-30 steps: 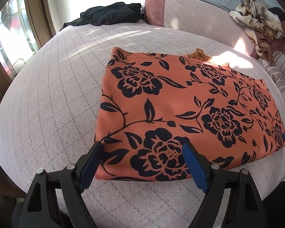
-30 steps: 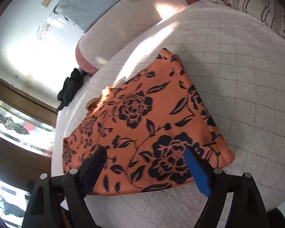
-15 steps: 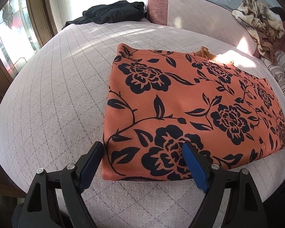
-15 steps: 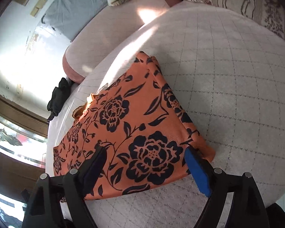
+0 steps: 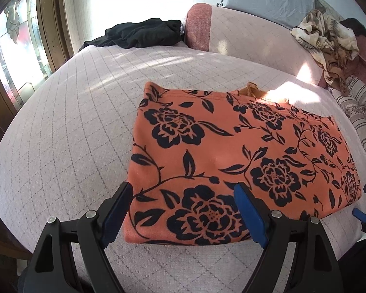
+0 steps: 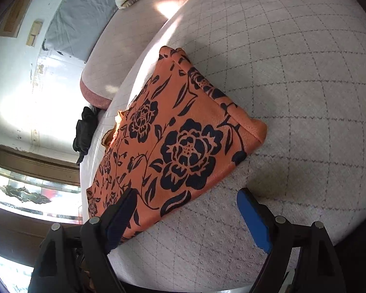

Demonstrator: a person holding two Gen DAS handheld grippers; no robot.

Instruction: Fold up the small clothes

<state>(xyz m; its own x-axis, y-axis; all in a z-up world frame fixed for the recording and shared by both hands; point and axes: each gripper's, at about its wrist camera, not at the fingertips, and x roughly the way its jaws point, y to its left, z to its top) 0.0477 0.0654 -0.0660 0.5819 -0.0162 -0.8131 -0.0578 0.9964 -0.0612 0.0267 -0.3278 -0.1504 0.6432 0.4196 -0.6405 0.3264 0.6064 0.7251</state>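
An orange garment with black flowers lies folded flat on the pale quilted bed. It also shows in the right wrist view. My left gripper is open and empty, its fingers straddling the garment's near left corner just above it. My right gripper is open and empty at the garment's near right corner, the left finger over the cloth, the right finger over bare quilt. Its blue fingertips show at the right edge of the left wrist view.
A black garment lies at the bed's far left. A crumpled beige floral cloth sits on the pink headboard cushion. A striped pillow lies at the right. A stained-glass window is on the left.
Both grippers have pulled back slightly from the garment. The right gripper has shifted to the right, so its right finger now sits off the cloth over bare quilt.
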